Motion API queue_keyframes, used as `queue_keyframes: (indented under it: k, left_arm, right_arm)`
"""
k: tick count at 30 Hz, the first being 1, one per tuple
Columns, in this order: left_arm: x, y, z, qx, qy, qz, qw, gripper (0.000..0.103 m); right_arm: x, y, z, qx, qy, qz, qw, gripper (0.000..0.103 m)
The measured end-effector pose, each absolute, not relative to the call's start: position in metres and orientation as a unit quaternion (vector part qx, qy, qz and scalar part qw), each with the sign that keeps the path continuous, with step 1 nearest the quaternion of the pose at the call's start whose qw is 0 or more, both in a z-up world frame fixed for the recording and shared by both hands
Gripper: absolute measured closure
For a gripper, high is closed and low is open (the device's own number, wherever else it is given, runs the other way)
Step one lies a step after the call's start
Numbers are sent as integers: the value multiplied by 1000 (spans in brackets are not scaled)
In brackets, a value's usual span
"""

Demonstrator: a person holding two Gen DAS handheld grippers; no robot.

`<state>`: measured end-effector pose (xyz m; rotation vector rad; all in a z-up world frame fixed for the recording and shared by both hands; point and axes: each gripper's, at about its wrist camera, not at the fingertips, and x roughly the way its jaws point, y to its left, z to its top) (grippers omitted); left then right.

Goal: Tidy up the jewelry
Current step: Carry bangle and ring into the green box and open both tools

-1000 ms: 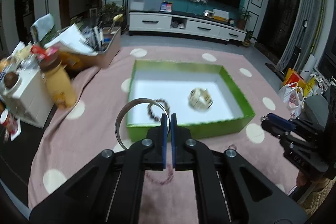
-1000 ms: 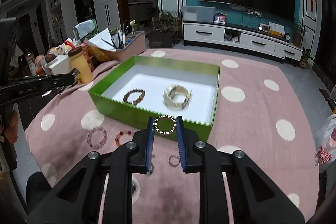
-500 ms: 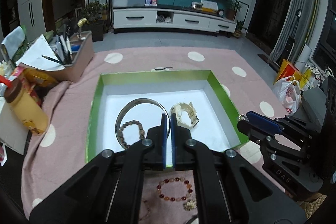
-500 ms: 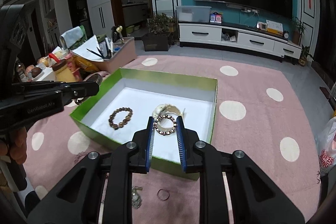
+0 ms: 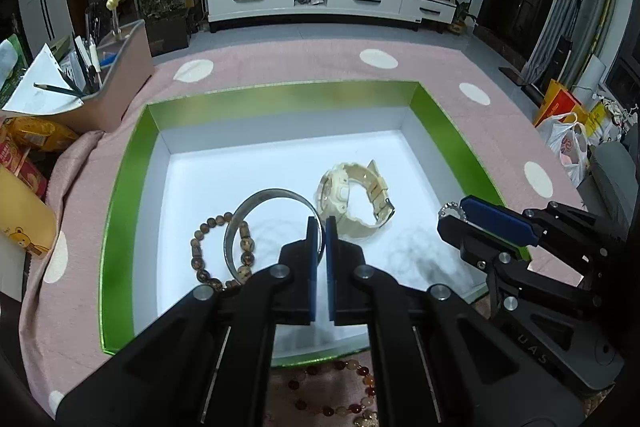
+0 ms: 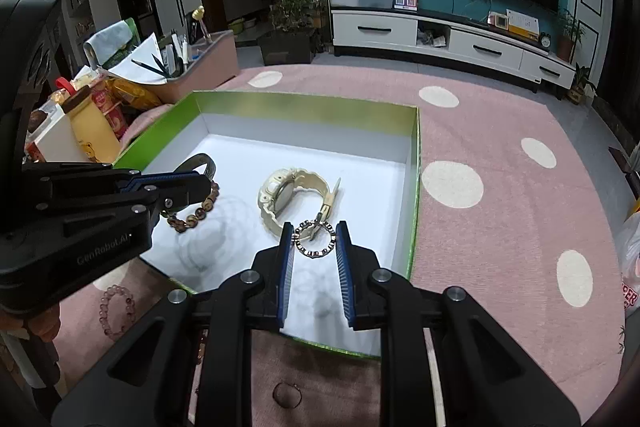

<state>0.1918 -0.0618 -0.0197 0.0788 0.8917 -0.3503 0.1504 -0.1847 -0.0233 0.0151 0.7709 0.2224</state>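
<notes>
The left gripper [image 5: 319, 227] pinches a silver bangle [image 5: 256, 203] over the green box [image 5: 124, 195]; the right gripper [image 6: 315, 239] pinches a sparkly ring [image 6: 315, 239]. A watch [image 5: 352, 195] lies inside.

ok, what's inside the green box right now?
On the floor of the green box: a cream watch and a brown bead bracelet. The left gripper holds a silver bangle above the beads, hiding some. The right gripper holds a studded ring over the floor.
</notes>
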Motion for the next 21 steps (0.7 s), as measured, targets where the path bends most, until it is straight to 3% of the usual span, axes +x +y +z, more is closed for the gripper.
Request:
queue_keyframes:
  k: [9, 12, 13, 16, 17, 19, 21]
  left_arm:
    - [195, -64, -32, 43, 441, -159, 882, 97]
    - [192, -64, -30, 40, 436, -157, 885, 97]
    - [191, -63, -28, 38, 435, -157, 886, 93]
    - [188, -58, -21, 28, 428, -157, 890, 74]
    - [186, -56, -18, 26, 425, -155, 892, 72]
    - [182, -49, -12, 21, 419, -150, 896, 58]
    - [177, -42, -6, 17, 412, -145, 899, 51]
  right_arm:
    - [156, -185, -29, 9, 384, 106, 917, 81]
    - [154, -187, -26, 14, 381, 102, 919, 73]
    - [152, -188, -25, 14, 379, 101, 920, 68]
    - [141, -194, -15, 22, 364, 104, 925, 66]
    - [137, -197, -11, 26, 359, 103, 927, 65]
    - [128, -204, -5, 37, 349, 103, 931, 59]
    - [119, -211, 0, 47, 342, 103, 933, 56]
